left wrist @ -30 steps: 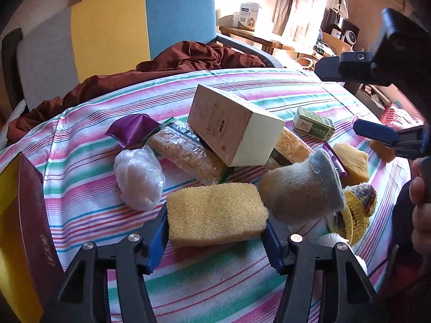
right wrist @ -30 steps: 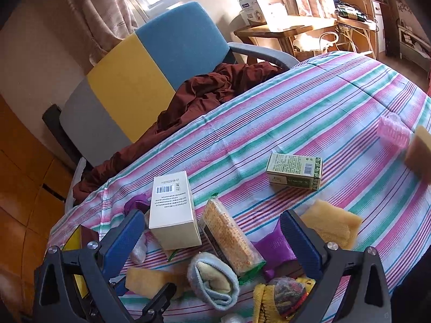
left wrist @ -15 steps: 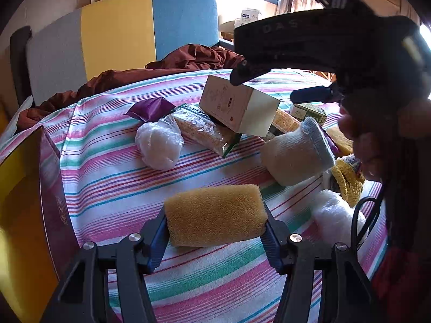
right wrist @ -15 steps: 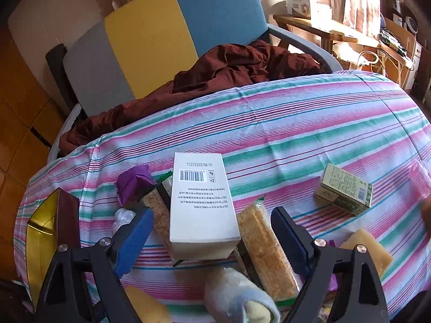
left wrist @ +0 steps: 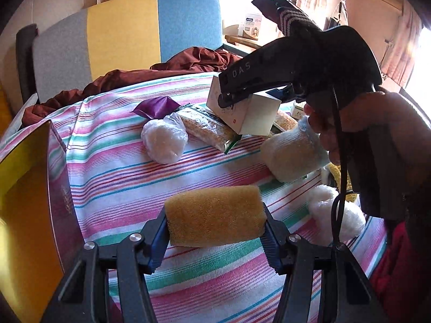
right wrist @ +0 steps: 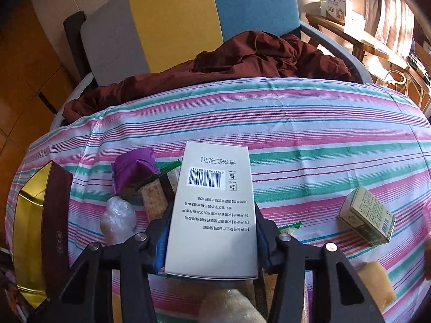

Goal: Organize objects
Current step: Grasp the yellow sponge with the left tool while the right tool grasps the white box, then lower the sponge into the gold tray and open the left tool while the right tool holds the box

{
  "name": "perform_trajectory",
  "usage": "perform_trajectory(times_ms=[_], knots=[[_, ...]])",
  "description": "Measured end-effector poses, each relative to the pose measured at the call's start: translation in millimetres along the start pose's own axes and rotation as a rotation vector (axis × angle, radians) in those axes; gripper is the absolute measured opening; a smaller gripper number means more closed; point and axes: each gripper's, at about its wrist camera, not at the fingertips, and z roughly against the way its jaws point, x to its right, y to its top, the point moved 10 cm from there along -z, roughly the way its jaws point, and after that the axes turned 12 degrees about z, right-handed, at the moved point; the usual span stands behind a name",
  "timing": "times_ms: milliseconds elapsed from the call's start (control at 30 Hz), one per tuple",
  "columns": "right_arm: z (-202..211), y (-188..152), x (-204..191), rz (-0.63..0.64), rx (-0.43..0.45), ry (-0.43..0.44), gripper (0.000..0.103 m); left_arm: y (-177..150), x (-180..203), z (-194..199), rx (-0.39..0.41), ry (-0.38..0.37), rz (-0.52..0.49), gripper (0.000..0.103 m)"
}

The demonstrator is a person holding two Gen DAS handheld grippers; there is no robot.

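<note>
A yellow sponge [left wrist: 212, 215] hangs just above the striped tablecloth [left wrist: 121, 177], with my left gripper [left wrist: 214, 231] shut on its two ends. In the right wrist view my right gripper [right wrist: 211, 223] straddles a white box [right wrist: 212, 188] with a barcode on top. Its jaws are closing, and the blue pads [right wrist: 161, 239] lie against the box's long sides. The left wrist view shows that same box [left wrist: 242, 118] tilted on a cracker pack [left wrist: 207, 129], with the right gripper over it in a person's hand [left wrist: 350, 123].
An open gold-lined box [right wrist: 29, 228] with maroon walls stands at the table's left edge. A purple packet [right wrist: 133, 167], a white plastic bundle [left wrist: 164, 140], a rolled sock [left wrist: 293, 153], a small green box [right wrist: 366, 220] and another sponge [right wrist: 377, 282] lie around. Behind the table a chair holds brown cloth [right wrist: 242, 56].
My right gripper swung over the white box, came down and narrowed its jaws from wide open onto the box's sides. My left gripper drew the sponge back from the pile.
</note>
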Motion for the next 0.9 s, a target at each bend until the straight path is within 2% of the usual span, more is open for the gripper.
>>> perform_trajectory(times_ms=[267, 400, 567, 800, 900], knots=[[5, 1, -7, 0.055, 0.018, -0.036, 0.051, 10, -5, 47, 0.066, -0.005, 0.015, 0.06], [11, 5, -6, 0.064, 0.042, -0.053, 0.051, 14, -30, 77, 0.098, 0.028, 0.058, 0.06], [18, 8, -10, 0.087, 0.07, -0.066, 0.051, 10, -92, 110, 0.126, 0.138, 0.13, 0.06], [19, 6, -17, 0.113, 0.078, -0.089, 0.051, -31, -207, 148, 0.133, 0.375, 0.243, 0.061], [19, 5, -17, 0.117, 0.079, -0.106, 0.051, -50, -244, 158, 0.123, 0.441, 0.303, 0.061]])
